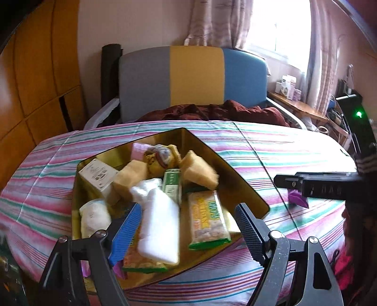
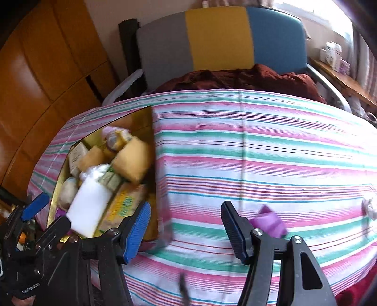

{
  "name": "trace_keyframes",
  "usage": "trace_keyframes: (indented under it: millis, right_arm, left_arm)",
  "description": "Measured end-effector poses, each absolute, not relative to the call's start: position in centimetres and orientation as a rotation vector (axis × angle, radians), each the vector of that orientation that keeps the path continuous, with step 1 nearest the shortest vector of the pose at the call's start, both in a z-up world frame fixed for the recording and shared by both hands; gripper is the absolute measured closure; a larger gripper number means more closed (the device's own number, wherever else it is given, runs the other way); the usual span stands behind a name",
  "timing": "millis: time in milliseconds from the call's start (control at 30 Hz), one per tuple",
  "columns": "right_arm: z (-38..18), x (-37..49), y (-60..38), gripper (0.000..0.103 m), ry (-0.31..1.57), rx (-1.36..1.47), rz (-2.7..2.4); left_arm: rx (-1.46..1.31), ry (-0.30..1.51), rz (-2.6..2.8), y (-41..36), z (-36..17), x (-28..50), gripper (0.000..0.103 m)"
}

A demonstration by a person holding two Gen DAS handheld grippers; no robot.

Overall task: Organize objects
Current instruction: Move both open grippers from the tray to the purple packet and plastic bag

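Gold tin [image 1: 235, 164]: two sponges [image 1: 200, 169], one white bottle [image 1: 157, 226].

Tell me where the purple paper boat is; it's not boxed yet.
The purple paper boat lies on the striped sheet, outside and right of the gold box, just past the right gripper.

We're in a home bedroom: striped bedsheet [image 2: 259, 150], padded headboard [image 1: 193, 77], curtains [image 1: 219, 21], wooden wardrobe [image 1: 40, 70] alongside.

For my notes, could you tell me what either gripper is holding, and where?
Nothing: the left gripper and right gripper are both open and empty.
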State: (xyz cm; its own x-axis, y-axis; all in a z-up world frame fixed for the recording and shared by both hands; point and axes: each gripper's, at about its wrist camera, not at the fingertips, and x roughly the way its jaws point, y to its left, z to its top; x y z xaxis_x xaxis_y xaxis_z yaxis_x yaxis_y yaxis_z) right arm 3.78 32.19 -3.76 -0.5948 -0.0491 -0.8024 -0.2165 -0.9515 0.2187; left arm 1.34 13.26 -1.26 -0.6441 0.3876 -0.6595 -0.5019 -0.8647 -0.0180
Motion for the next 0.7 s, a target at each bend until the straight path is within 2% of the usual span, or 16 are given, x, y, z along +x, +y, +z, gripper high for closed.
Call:
trace_keyframes:
  millis: [700]
  right_arm:
    - [-1.8,9.6,49.1,0.040,0.638,-1.111,2.368]
  left_arm:
    - [-0.882,0.381,2.270,21.2,-1.2,2.7,0.021]
